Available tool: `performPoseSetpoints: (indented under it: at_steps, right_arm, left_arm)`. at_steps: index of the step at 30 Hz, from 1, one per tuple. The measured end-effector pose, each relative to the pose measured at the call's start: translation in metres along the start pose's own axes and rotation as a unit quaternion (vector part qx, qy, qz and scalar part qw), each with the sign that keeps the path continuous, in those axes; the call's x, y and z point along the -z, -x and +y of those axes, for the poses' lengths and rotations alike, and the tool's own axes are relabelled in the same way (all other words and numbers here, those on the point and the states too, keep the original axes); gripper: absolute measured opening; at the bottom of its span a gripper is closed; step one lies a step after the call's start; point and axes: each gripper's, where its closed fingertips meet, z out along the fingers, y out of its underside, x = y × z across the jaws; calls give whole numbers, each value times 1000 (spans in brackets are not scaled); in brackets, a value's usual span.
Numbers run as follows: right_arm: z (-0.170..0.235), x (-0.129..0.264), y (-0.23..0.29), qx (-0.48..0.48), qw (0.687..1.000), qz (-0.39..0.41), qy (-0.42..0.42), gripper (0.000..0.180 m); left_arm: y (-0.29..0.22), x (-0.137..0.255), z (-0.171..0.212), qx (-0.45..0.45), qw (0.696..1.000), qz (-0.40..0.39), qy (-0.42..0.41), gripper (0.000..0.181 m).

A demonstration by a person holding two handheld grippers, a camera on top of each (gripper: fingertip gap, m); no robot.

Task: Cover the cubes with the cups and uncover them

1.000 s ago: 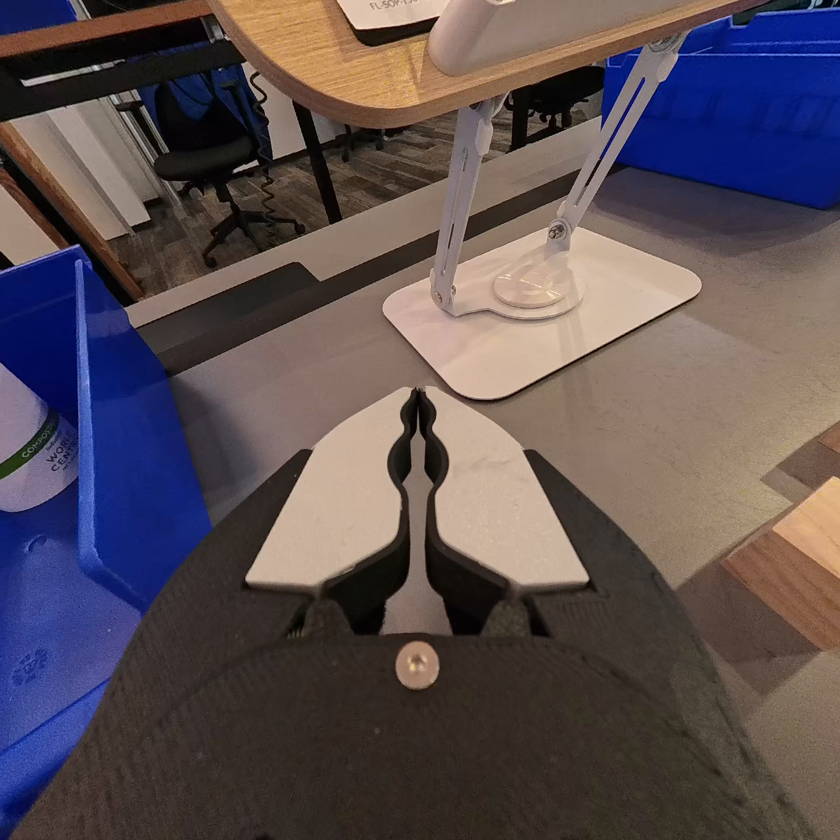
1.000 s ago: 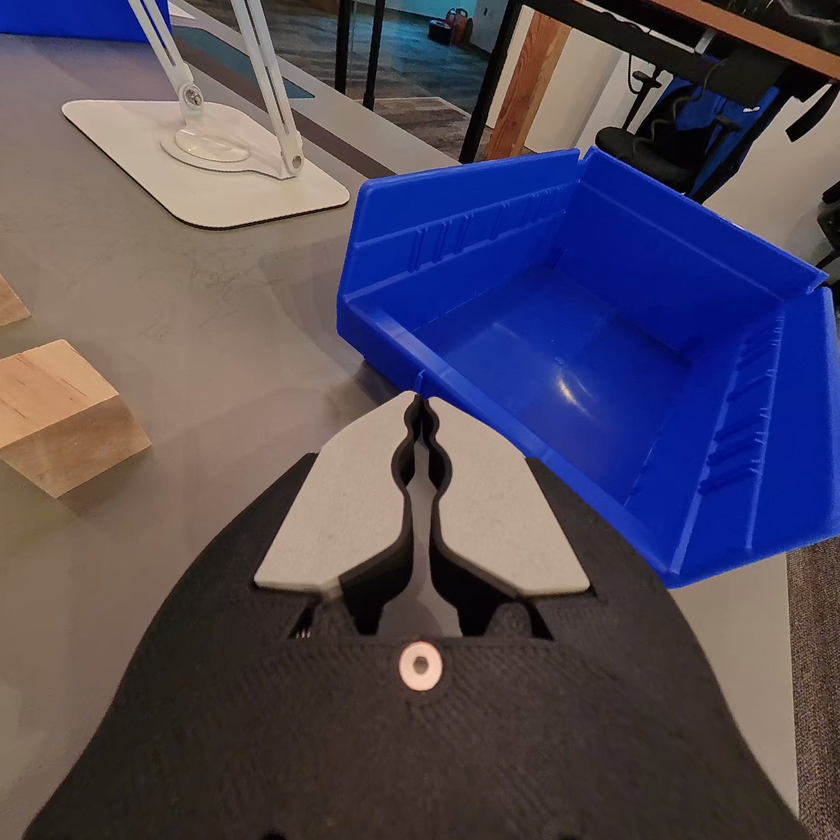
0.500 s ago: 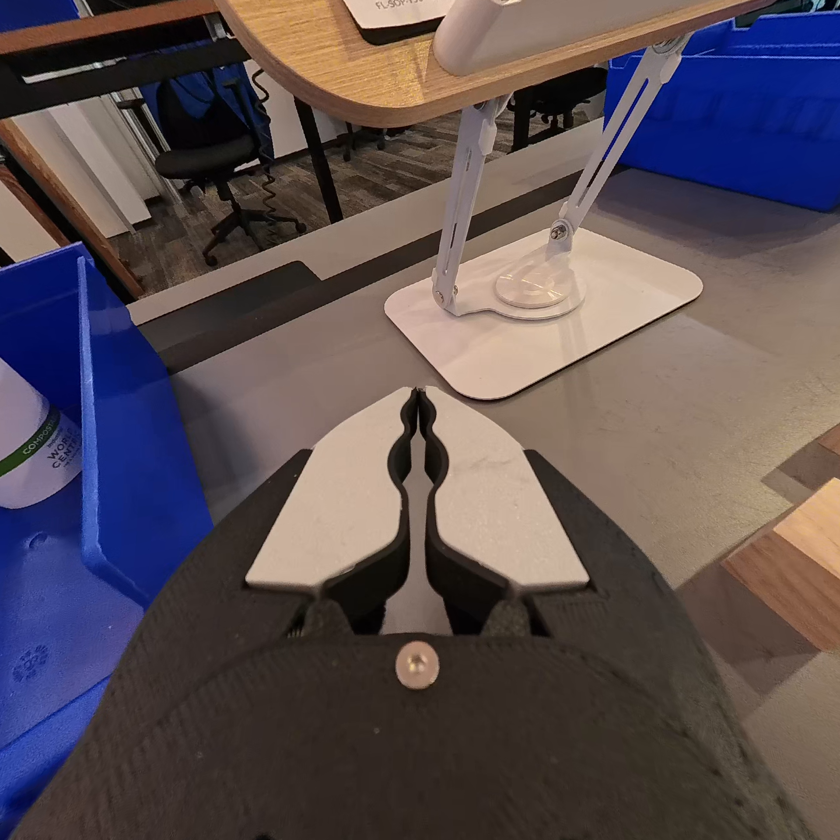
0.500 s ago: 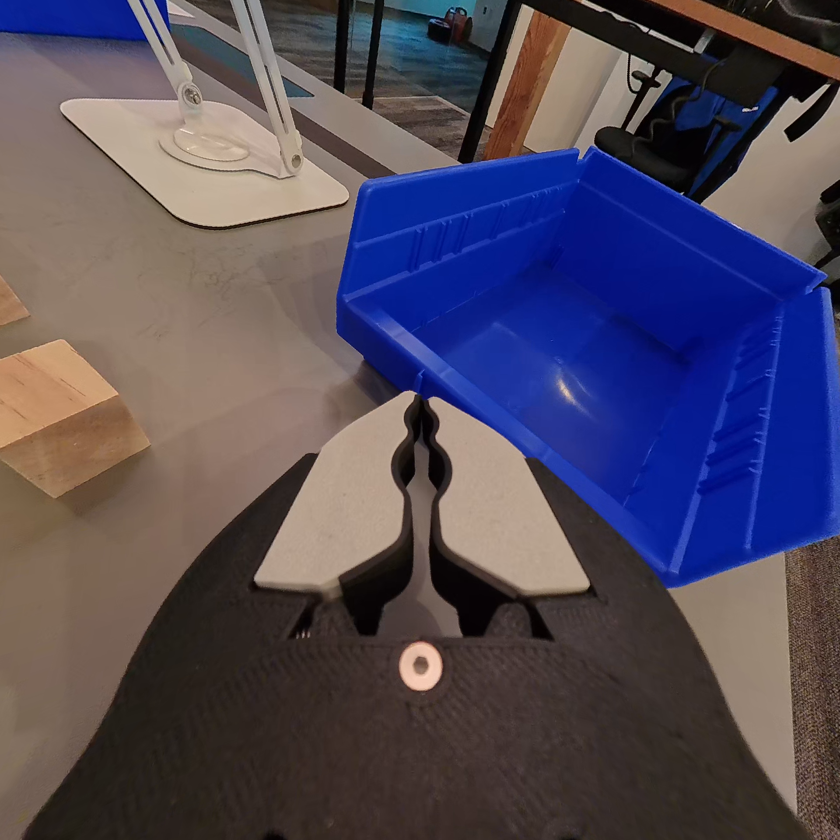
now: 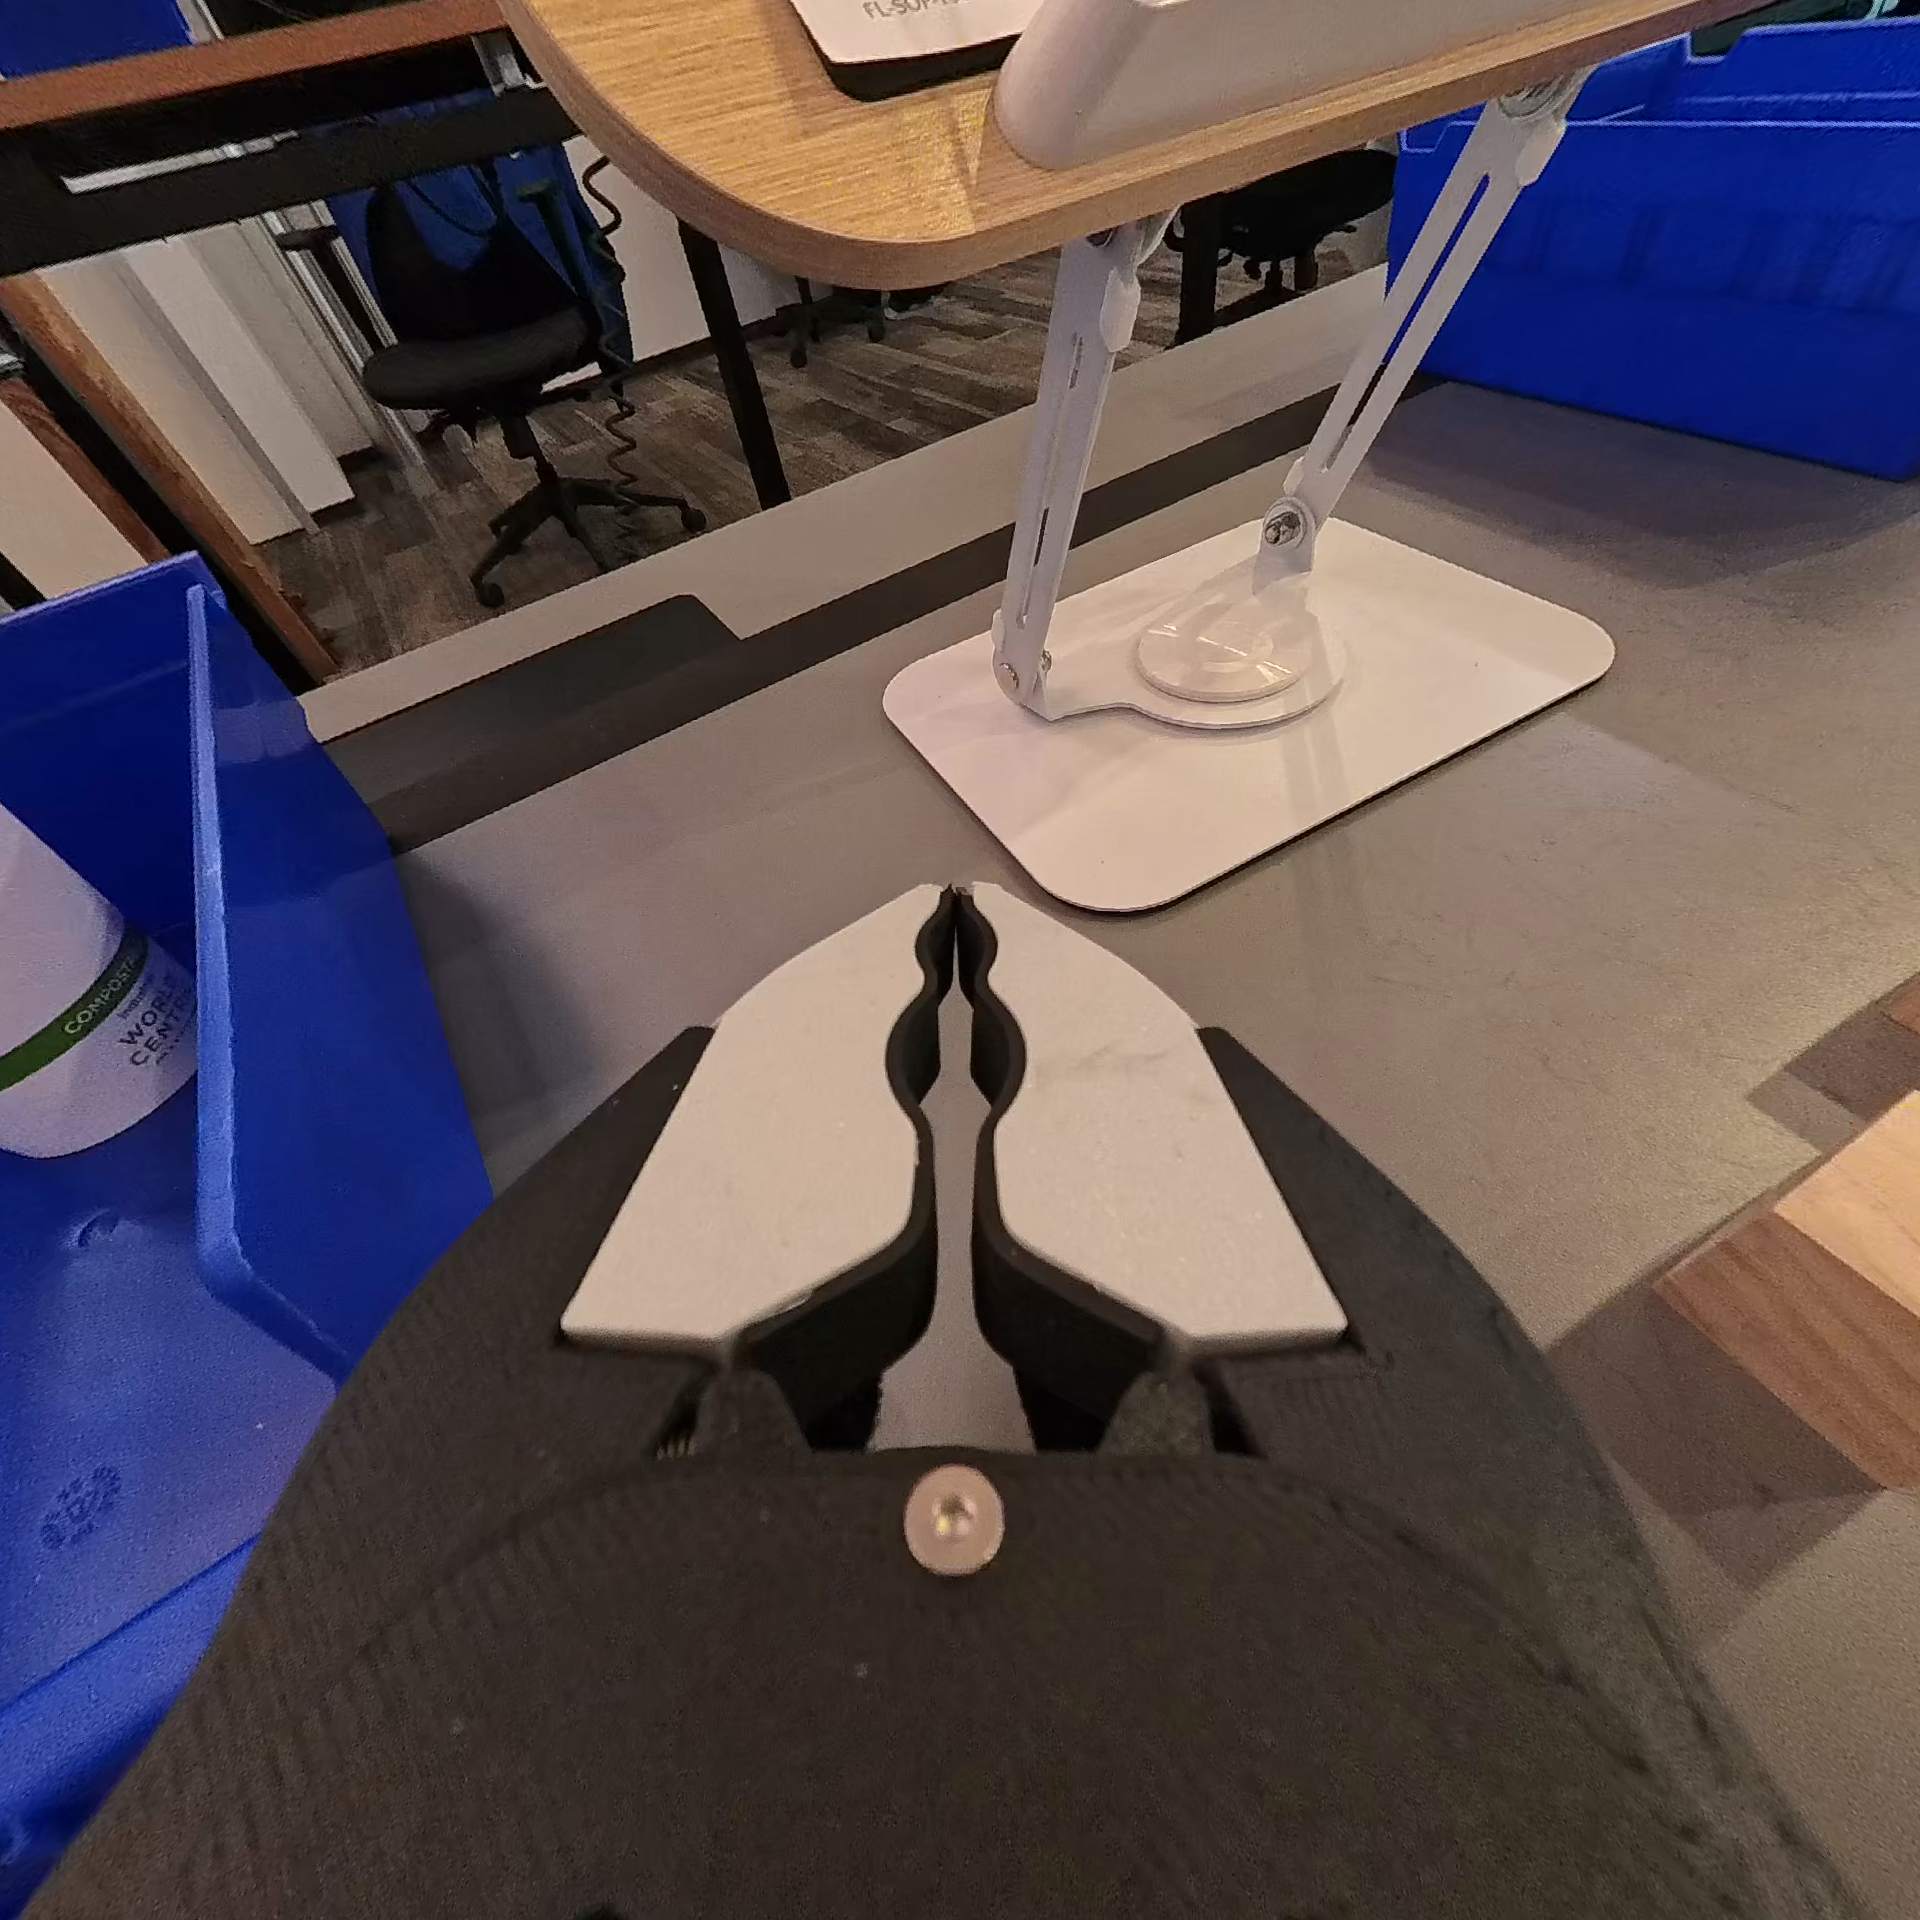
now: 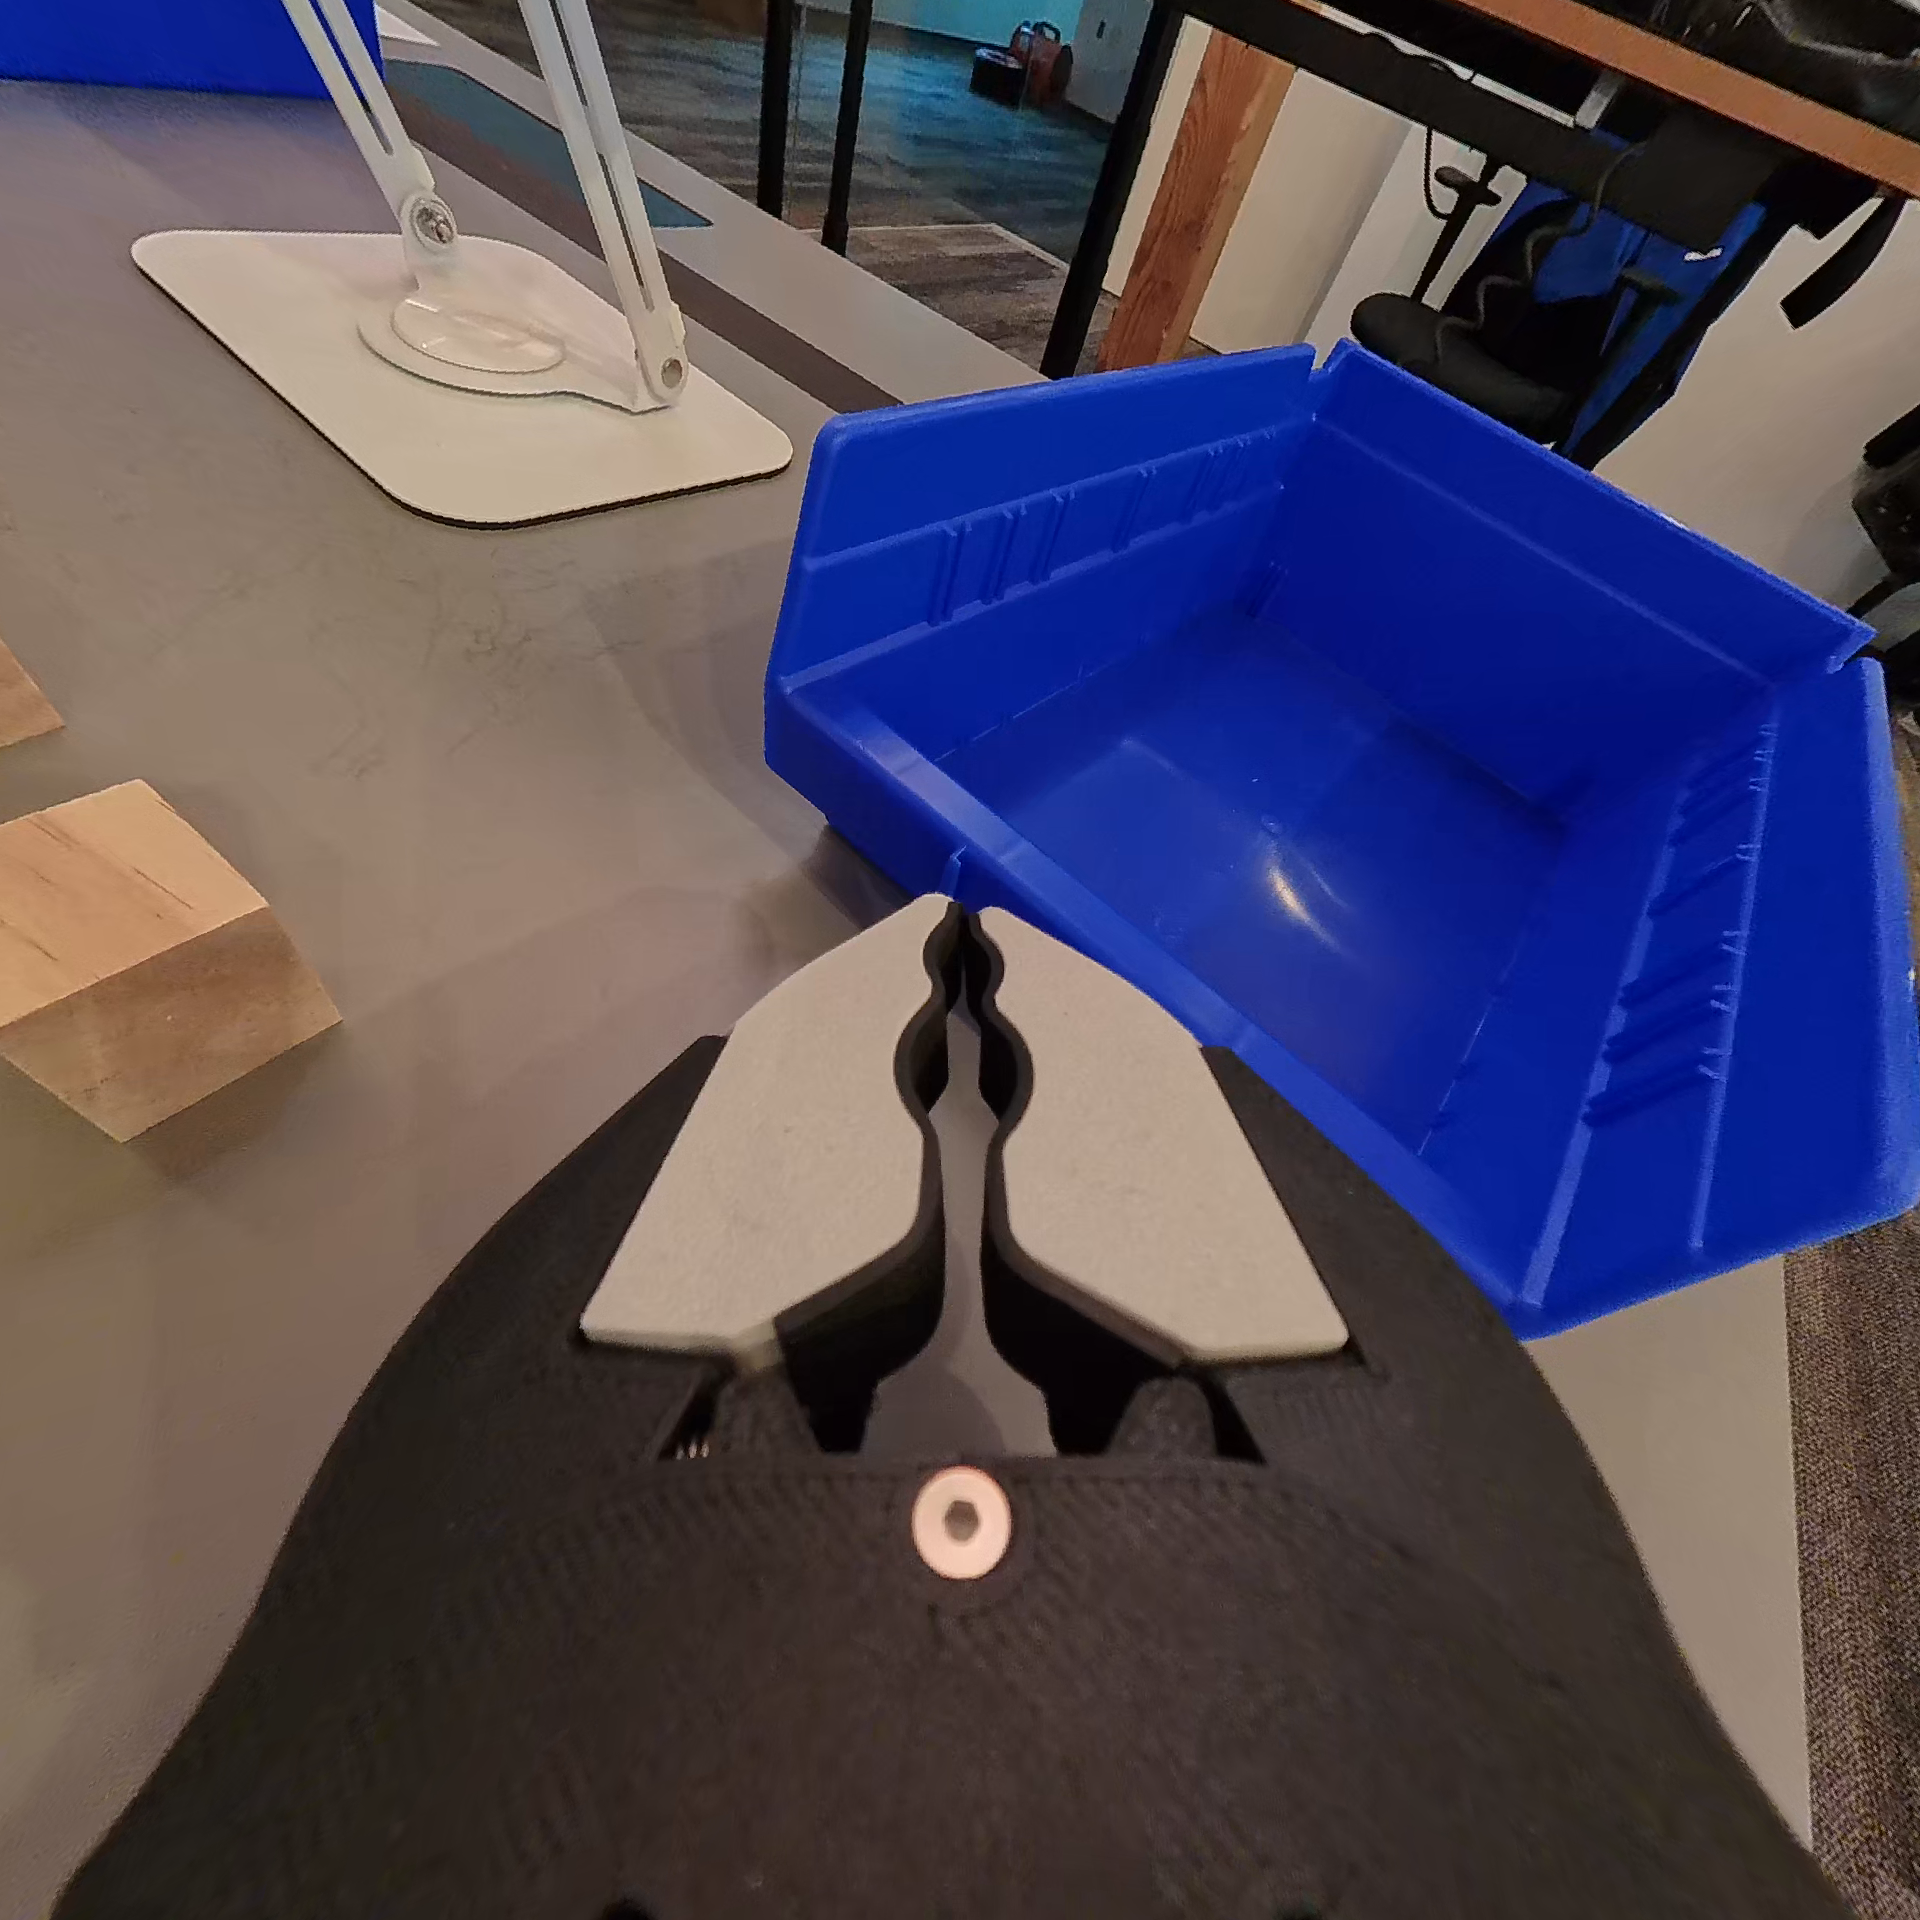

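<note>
My left gripper (image 5: 954, 896) is shut and empty above the grey table. A white paper cup (image 5: 73, 1029) lies in a blue bin (image 5: 301, 997) to its left. A wooden cube (image 5: 1829, 1299) shows at the right edge, partly cut off. My right gripper (image 6: 958, 912) is shut and empty, its tip next to the front rim of an empty blue bin (image 6: 1351, 831). A wooden cube (image 6: 135, 956) sits on the table to its left, and the corner of a second cube (image 6: 21, 696) shows behind it.
A white stand base (image 5: 1247, 707) with two slanted white arms sits on the grey table ahead; it also shows in the right wrist view (image 6: 457, 364). A wooden tray top (image 5: 831, 135) hangs above it. Another blue bin (image 5: 1683, 260) stands at the far right. The table's edge runs behind.
Both views have shifted only very slightly. Both grippers stay shut and nothing on the table has moved.
</note>
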Motion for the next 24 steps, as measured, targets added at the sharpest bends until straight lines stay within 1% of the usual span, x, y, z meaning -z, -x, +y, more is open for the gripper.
performPoseSetpoints:
  at_steps: [12, 17, 24]
  right_arm:
    - [-2, 1, 0, 2, 1000, 1, -3, 0]
    - [-3, 0, 1, 2, 1000, 0, -4, 0]
    - [-4, 0, 2, 3, 1000, 0, -5, 0]
  left_arm:
    - [2, 1, -1, -1, 1000, -4, -2, 0]
    - [13, 9, -15, 15, 999, -16, -31, 0]
    - [18, 10, -14, 13, 999, -23, -29, 0]
